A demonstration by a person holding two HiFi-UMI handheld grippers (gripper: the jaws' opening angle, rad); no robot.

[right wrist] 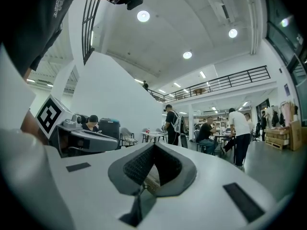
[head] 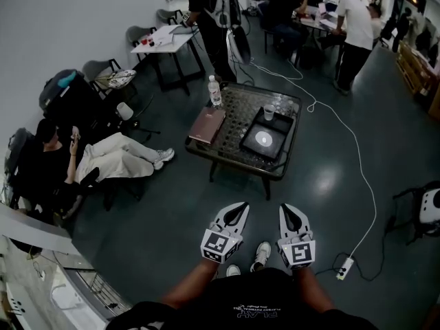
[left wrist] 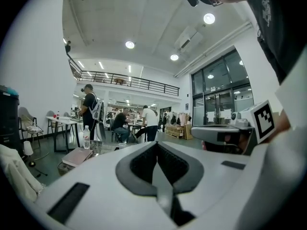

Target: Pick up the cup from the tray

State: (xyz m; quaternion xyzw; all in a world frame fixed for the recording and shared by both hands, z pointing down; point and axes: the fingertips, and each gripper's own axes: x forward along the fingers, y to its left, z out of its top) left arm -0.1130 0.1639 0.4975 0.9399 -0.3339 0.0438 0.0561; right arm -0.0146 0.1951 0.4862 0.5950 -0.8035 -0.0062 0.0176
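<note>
In the head view, a clear cup (head: 269, 112) stands at the far edge of a black tray (head: 251, 145), with a white disc in the tray's middle. The tray lies on the right half of a low dark table (head: 237, 158). My left gripper (head: 238, 210) and right gripper (head: 288, 211) are side by side close to my body, well short of the table and pointing toward it. Both have their jaws pressed together with nothing between them. In the left gripper view the shut tips (left wrist: 156, 145) meet in front of the distant table. The right gripper view shows the same shut tips (right wrist: 153, 146).
A water bottle (head: 214, 91) and a brown notebook (head: 207, 124) sit on the table's left half. A person sits at the left (head: 62, 163). A white cable (head: 357, 150) runs across the floor to a power strip (head: 345, 268). A chair (head: 426, 212) stands at the right, and people stand around the tables behind.
</note>
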